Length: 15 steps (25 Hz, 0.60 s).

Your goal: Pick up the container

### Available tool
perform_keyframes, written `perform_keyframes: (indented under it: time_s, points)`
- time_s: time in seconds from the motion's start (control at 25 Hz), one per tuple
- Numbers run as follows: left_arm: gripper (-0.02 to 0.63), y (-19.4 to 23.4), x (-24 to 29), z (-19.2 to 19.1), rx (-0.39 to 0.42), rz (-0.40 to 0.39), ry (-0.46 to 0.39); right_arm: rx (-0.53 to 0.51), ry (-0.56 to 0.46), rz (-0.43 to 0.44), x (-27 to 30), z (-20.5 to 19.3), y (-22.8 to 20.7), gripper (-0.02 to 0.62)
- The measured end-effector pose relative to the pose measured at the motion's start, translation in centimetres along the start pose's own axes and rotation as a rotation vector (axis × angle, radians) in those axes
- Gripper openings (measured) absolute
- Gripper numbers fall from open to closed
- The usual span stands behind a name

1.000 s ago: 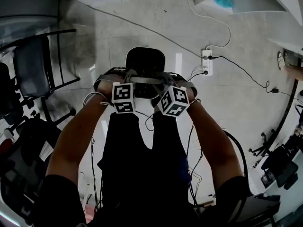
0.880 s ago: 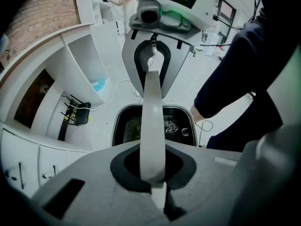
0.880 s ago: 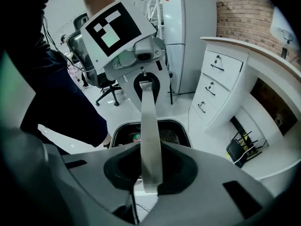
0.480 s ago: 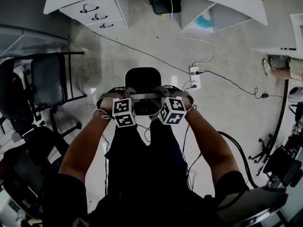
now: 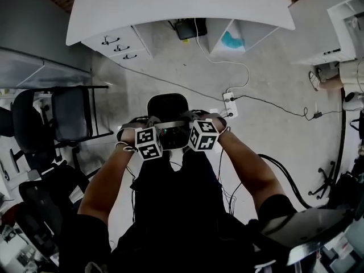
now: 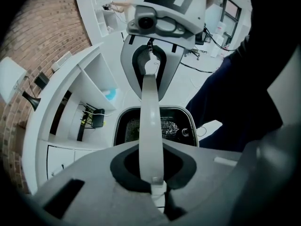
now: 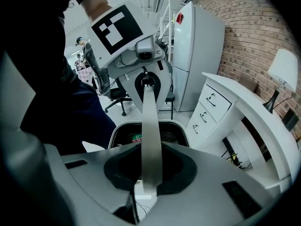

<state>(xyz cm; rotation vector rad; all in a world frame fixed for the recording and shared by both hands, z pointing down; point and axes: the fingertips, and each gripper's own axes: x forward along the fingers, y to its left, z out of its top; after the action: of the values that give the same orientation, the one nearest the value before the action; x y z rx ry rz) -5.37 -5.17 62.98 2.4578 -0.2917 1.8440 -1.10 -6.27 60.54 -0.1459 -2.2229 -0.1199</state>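
Note:
The container [image 5: 167, 106] is a black basket with a pale rim, hanging above the floor in front of the person's legs. Its flat grey handle [image 5: 172, 124] spans between my two grippers. My left gripper [image 5: 154, 123] is shut on the handle's left end, and its own view shows the handle strip [image 6: 151, 121] running out of the jaws over the basket [image 6: 128, 128]. My right gripper [image 5: 190, 120] grips the other end; its jaws are closing, with the handle [image 7: 151, 135] between them above the basket's rim [image 7: 115, 132]. Each gripper sees the other opposite it.
A white desk [image 5: 170, 4] with drawers [image 5: 117, 45] stands ahead. A power strip [image 5: 230, 103] and cables lie on the floor to the right. Black office chairs [image 5: 67, 114] stand on the left. A lamp [image 7: 284, 69] sits on the desk.
The view has pulled up and away from the floor, so the desk and drawers now show. Both grippers stay on the handle with the container hanging between them.

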Motion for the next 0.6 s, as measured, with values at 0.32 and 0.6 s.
perform_keyframes:
  time_s: [0.32,0.6]
  points:
    - [0.009,-0.5,-4.8,2.6,-0.073,0.010,-0.026,-0.041,0.015,0.013,-5.1,2.7,0.1,0.046]
    - [0.009,0.1,-9.6,3.2,-0.090,0.007,-0.042,-0.066,0.001,-0.018,-8.3,6.3,-0.4,0.046]
